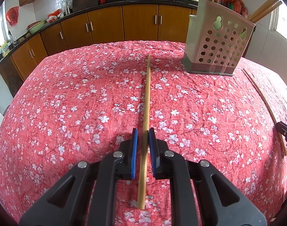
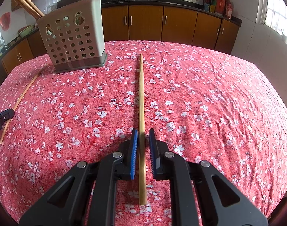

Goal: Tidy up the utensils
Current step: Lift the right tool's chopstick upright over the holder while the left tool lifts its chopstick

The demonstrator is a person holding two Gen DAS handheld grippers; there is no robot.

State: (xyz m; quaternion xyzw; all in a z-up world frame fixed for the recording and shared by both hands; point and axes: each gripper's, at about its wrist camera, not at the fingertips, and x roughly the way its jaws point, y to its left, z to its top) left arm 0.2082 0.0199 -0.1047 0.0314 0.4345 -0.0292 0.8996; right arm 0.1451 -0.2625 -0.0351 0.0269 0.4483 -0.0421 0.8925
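Left chopstick: clamped in left gripper, left of the perforated holder.
Right chopstick: clamped in right gripper, right of the holder.
Holder: stands on the floral tablecloth, chopsticks inside.
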